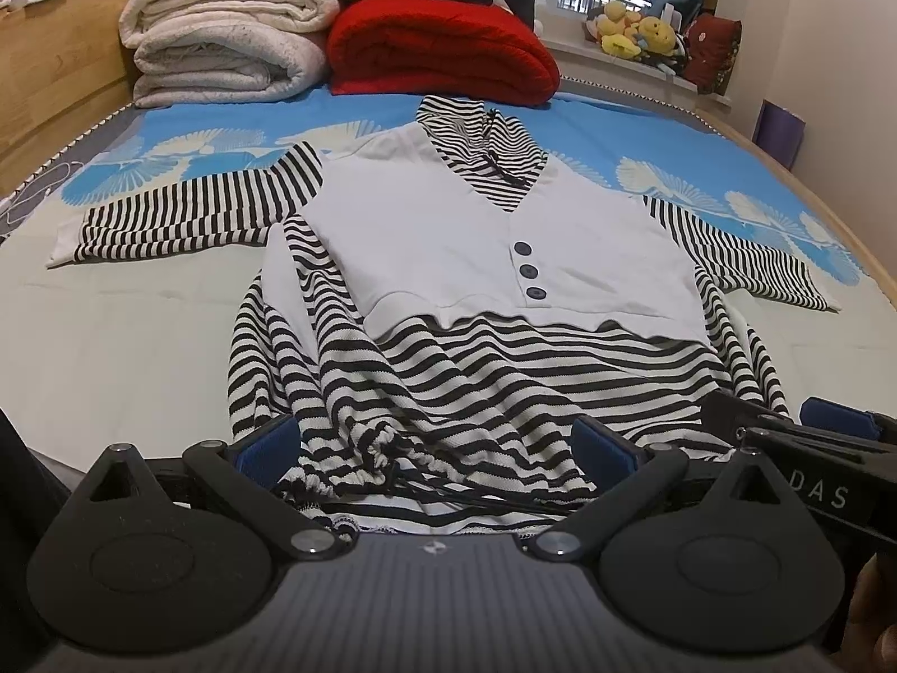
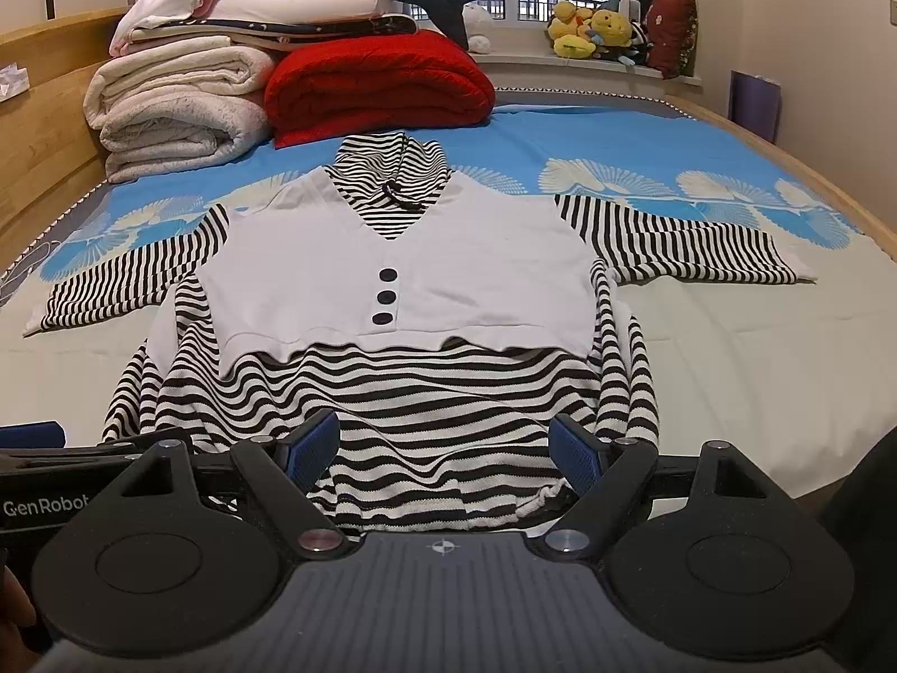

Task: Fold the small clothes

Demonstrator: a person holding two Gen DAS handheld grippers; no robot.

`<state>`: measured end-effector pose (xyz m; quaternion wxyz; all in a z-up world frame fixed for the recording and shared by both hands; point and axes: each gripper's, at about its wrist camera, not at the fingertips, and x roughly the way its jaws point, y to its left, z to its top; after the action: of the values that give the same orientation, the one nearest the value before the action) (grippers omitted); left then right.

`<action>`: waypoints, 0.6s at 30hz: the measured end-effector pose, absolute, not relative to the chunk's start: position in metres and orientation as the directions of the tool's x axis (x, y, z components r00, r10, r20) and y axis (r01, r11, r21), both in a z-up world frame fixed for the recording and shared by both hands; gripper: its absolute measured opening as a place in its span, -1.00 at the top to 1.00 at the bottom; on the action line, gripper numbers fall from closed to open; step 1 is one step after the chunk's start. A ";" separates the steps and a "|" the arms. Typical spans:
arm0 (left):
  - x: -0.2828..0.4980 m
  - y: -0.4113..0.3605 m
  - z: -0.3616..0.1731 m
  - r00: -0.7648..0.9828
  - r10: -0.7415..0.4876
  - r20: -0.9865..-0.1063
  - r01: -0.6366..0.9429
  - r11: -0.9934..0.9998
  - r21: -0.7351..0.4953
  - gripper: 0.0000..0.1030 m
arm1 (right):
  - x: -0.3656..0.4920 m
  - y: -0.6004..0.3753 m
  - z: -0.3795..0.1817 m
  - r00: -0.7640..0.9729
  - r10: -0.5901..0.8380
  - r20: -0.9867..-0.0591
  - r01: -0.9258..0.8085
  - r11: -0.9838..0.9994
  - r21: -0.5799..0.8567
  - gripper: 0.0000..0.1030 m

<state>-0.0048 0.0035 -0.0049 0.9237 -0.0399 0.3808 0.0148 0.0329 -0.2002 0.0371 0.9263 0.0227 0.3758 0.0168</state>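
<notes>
Nearest in each view are the fingers: the left gripper (image 1: pixel 437 443) and the right gripper (image 2: pixel 445 451) both stand spread wide and released, each set over the bunched lower hem of the top (image 1: pixel 493 247) with striped cloth lying between the blue pads but not pinched. The right gripper's pads also show at the right edge of the left view, so the two tools sit side by side at the hem.

The top lies face up on the bed (image 1: pixel 112 336), near its foot end, collar pointing away. Its white vest panel with three dark buttons is flat, both striped sleeves are spread out sideways, and the collar stands slightly crumpled. No fold has been made yet: the garment is only laid out, and I judge the task barely begun. Left to do are smoothing the rumpled hem, bringing the sleeves in, and folding the body over.

Beyond the top sit a red blanket (image 1: pixel 443 50) and a stack of pale bedding (image 1: pixel 224 39), then soft toys (image 2: pixel 594 28) on the sill.

The hem's nearest edge is hidden under the gripper bodies, so whether the drawstring there is tangled cannot be told. The hands holding the tools are almost wholly cut off
</notes>
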 end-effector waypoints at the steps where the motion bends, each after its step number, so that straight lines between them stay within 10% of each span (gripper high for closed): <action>1: -0.002 0.004 -0.004 0.711 -0.002 -0.703 -0.055 0.997 -0.059 -0.99 | 0.033 -0.200 0.037 0.717 0.048 -0.696 -0.014 0.998 0.055 -0.60; 18: 0.000 0.004 -0.005 0.710 0.002 -0.705 -0.056 0.997 -0.054 -0.99 | 0.033 -0.200 0.037 0.720 0.047 -0.693 -0.014 0.999 0.053 -0.60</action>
<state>-0.0002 0.0037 -0.0052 0.9239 -0.0360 0.3807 0.0158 0.0326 -0.1997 0.0371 0.9270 0.0218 0.3740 0.0165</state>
